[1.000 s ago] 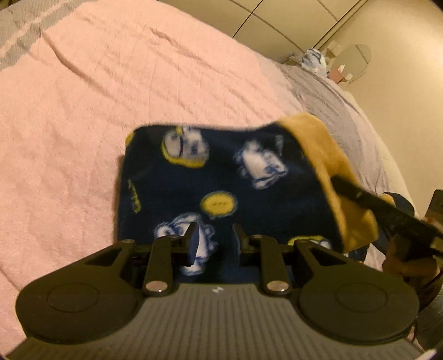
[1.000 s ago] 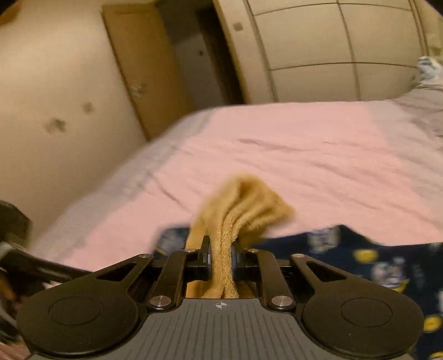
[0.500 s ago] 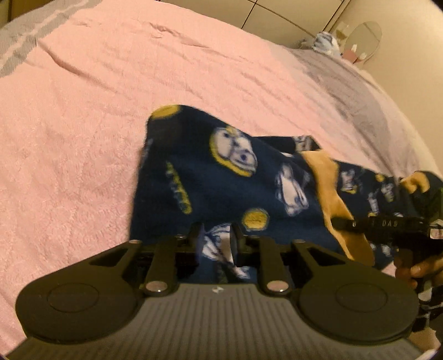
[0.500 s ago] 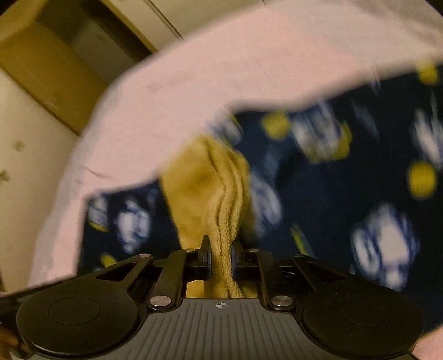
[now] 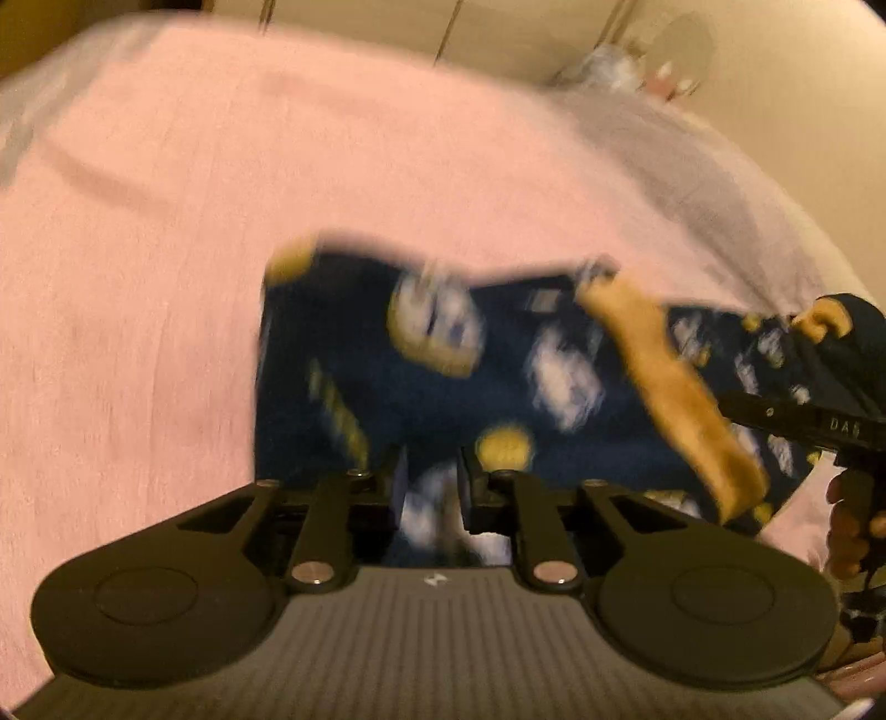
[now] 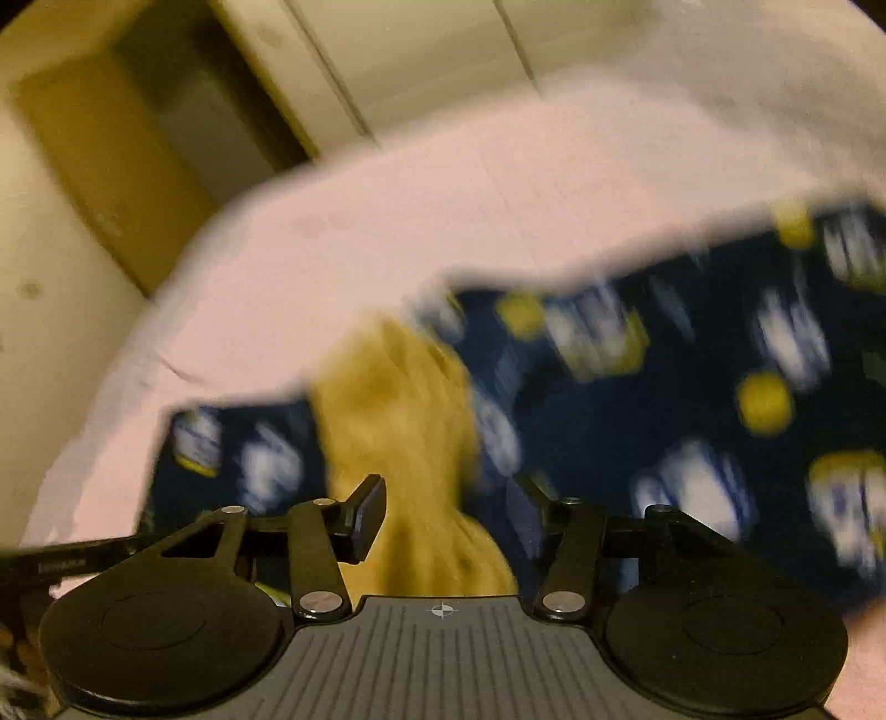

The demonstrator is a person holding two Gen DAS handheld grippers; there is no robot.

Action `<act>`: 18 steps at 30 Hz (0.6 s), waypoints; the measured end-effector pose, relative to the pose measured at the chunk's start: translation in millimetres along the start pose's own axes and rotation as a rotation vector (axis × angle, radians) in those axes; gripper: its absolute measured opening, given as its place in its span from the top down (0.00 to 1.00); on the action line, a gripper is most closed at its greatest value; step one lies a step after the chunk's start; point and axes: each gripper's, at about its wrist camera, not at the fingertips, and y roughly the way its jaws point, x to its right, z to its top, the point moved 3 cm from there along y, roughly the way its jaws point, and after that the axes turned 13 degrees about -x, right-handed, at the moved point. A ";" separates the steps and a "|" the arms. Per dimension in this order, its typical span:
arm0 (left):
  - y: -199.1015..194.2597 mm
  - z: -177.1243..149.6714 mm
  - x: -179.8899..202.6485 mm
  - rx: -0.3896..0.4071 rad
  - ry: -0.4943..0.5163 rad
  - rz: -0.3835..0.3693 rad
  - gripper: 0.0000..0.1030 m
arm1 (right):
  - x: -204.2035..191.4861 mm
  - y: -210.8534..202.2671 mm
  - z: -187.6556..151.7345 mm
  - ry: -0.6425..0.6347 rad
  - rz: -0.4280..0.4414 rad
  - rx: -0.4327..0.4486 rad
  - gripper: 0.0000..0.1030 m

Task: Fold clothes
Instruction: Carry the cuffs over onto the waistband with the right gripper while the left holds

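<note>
A navy fleece garment (image 5: 498, 382) with white and yellow prints and a mustard-yellow lining (image 5: 681, 382) lies folded on the pink bedspread (image 5: 221, 221). My left gripper (image 5: 432, 487) is at its near edge with its jaws slightly apart, fabric between them. My right gripper (image 6: 448, 515) is open, with the yellow lining (image 6: 404, 432) lying loose between its fingers. The navy garment (image 6: 664, 387) spreads to the right in the right wrist view. The right gripper also shows at the right edge of the left wrist view (image 5: 803, 426). Both views are blurred.
The pink bedspread (image 6: 443, 210) covers the bed, with a grey sheet (image 5: 692, 166) at the far right. A wardrobe (image 6: 415, 50) and a wooden door (image 6: 111, 166) stand beyond the bed. A round mirror (image 5: 686, 44) and small items sit at the far corner.
My right gripper has opened and let go of the yellow lining, which now lies on the garment. My left gripper's jaws have parted slightly. The garment has settled onto the bed.
</note>
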 end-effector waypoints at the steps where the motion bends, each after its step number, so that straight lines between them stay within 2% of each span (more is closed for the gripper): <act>1: -1.6 7.0 2.1 0.048 0.045 0.027 0.85 | -5.7 5.9 1.3 -0.042 -0.007 0.013 0.49; 3: 1.8 18.2 2.9 0.127 0.123 0.078 0.75 | -14.7 23.9 3.3 -0.109 -0.031 0.007 0.50; 4: 15.0 21.5 -3.2 0.107 0.126 0.112 0.74 | -13.2 38.0 1.2 -0.116 -0.080 -0.029 0.50; 5: 30.8 24.7 -10.5 0.072 0.121 0.149 0.77 | -8.8 54.4 -2.5 -0.110 -0.148 -0.079 0.49; 6: 45.4 24.7 -17.1 0.048 0.121 0.163 0.78 | -0.1 66.1 -8.5 -0.076 -0.154 -0.096 0.49; 7: 59.6 23.7 -23.4 0.029 0.123 0.170 0.76 | 7.5 68.1 -12.7 -0.039 -0.123 -0.081 0.49; 9: 62.1 21.0 -22.8 0.038 0.125 0.193 0.77 | 17.4 60.4 -16.8 0.013 -0.066 -0.037 0.49; 11: 37.9 12.8 -9.3 0.089 0.135 0.209 0.79 | 14.3 36.7 -16.9 0.004 -0.068 0.038 0.49; 13: 5.0 -1.0 7.3 0.141 0.147 0.206 0.79 | 3.3 2.2 -23.3 -0.055 -0.107 0.137 0.49; 16: -28.8 -35.0 33.1 0.164 0.204 0.210 0.79 | -15.1 -24.1 -40.9 -0.131 -0.079 0.135 0.49; 18: -30.5 -58.4 41.5 0.164 0.218 0.238 0.80 | -22.9 -23.0 -55.6 -0.161 -0.058 0.118 0.49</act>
